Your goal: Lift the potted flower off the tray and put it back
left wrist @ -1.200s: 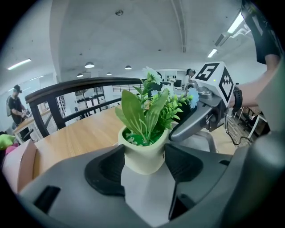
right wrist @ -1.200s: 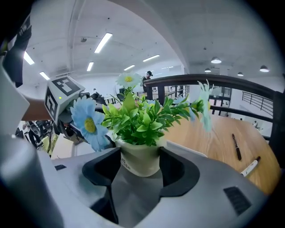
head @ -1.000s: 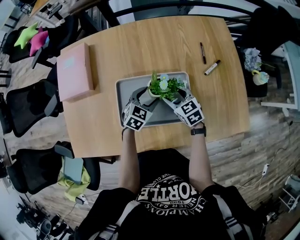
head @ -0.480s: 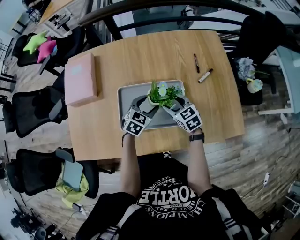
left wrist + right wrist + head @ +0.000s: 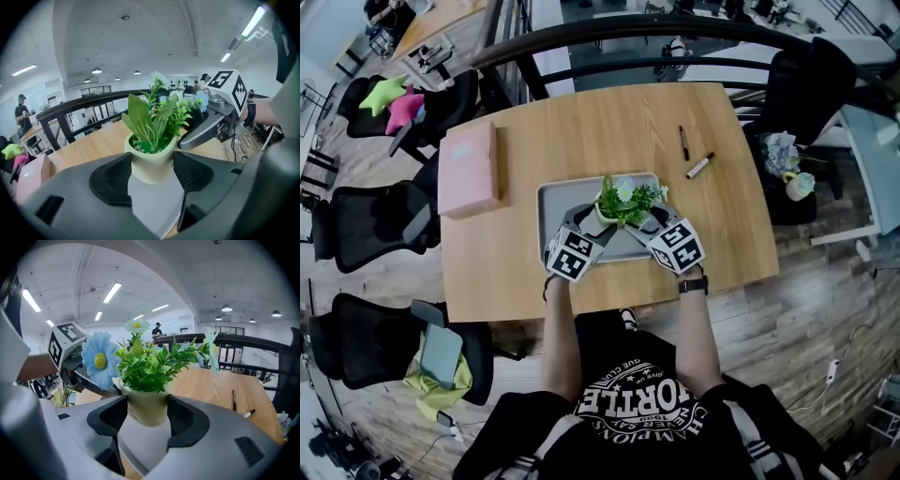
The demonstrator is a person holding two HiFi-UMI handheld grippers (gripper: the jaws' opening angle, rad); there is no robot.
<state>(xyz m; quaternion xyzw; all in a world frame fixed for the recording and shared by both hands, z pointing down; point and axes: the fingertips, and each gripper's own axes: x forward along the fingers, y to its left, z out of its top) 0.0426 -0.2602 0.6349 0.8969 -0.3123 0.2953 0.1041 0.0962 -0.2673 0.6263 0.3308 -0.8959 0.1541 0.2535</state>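
Both grippers clamp the same potted flower [image 5: 622, 199] from the near side. In the left gripper view, the left gripper [image 5: 151, 174] has its two dark pads [image 5: 110, 180] pressed on opposite sides of the cream pot. The right gripper [image 5: 146, 417] pinches it the same way between its own pads [image 5: 187, 420]. The jaws stand wide because the pot fills the gap between them. In both gripper views the grey floor of the tray [image 5: 551, 202] shows just beneath the fingertips and the pot's base. From the head view the plant sits over the tray's far middle.

The tray lies on a pale wooden table [image 5: 581, 131]. Well to the left of the left gripper's fingers rests a flat pink box [image 5: 470, 169]. Beyond and to the right of the right gripper's fingers lie a black pen [image 5: 682, 142] and a white marker [image 5: 700, 166], close together but apart.

Past the table's far edge, ahead of the fingertips, runs a dark curved railing [image 5: 675, 28]. Black office chairs [image 5: 366, 225] stand off to the left, one bearing green and pink star cushions [image 5: 392, 98]. The floor [image 5: 797, 309] is wood plank. Overhead is a pale ceiling with strip lights [image 5: 255, 21]. A person [image 5: 21, 112] stands far off to the left behind the railing.
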